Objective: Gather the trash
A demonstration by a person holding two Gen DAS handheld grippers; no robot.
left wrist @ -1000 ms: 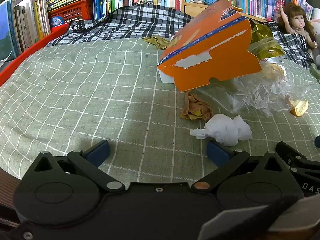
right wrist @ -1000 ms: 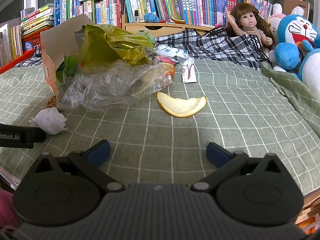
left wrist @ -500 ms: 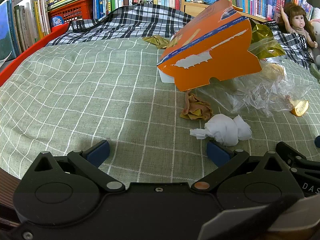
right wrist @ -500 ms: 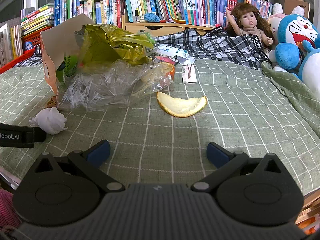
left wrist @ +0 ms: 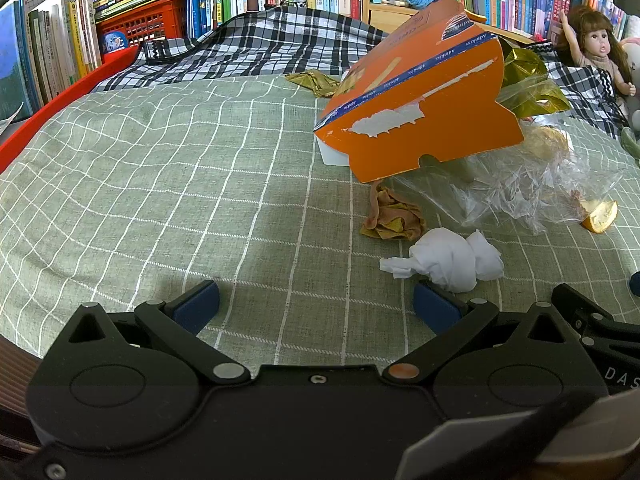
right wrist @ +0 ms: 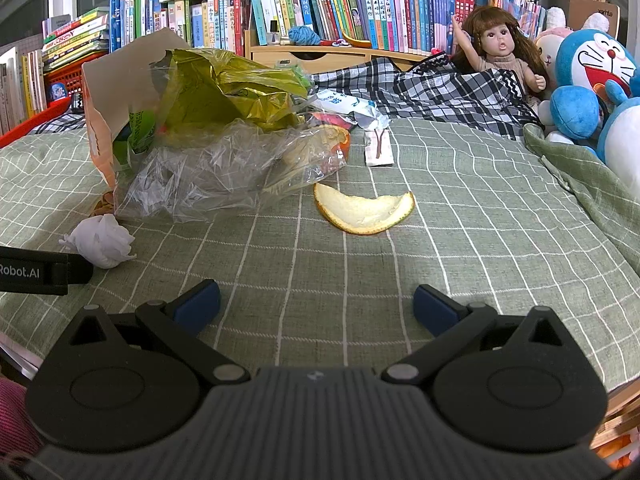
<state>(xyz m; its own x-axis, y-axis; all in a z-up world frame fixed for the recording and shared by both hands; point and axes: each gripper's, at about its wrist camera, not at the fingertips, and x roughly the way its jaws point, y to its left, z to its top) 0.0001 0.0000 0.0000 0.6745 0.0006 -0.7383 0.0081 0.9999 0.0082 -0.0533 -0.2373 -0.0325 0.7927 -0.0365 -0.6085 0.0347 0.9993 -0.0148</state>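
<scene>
Trash lies on a green checked bedspread (left wrist: 168,184). An orange cardboard box (left wrist: 420,108) leans over a clear plastic bag (left wrist: 520,192). A crumpled brown wrapper (left wrist: 394,216) and a white tissue wad (left wrist: 452,258) lie in front of it. My left gripper (left wrist: 316,306) is open, its right finger just below the tissue. In the right wrist view, an orange peel (right wrist: 364,210) lies ahead of my open right gripper (right wrist: 316,306). The tissue wad (right wrist: 104,240), clear bag (right wrist: 224,172), green-gold foil bag (right wrist: 224,88) and a small white wrapper (right wrist: 378,146) are also there.
Bookshelves (right wrist: 320,0) line the back. A checked black-and-white blanket (left wrist: 240,48) lies behind the trash. A doll (right wrist: 500,56) and blue plush toys (right wrist: 592,88) sit at the right. A red crate (left wrist: 140,24) stands at the far left. The left gripper's body (right wrist: 36,270) shows at the left edge.
</scene>
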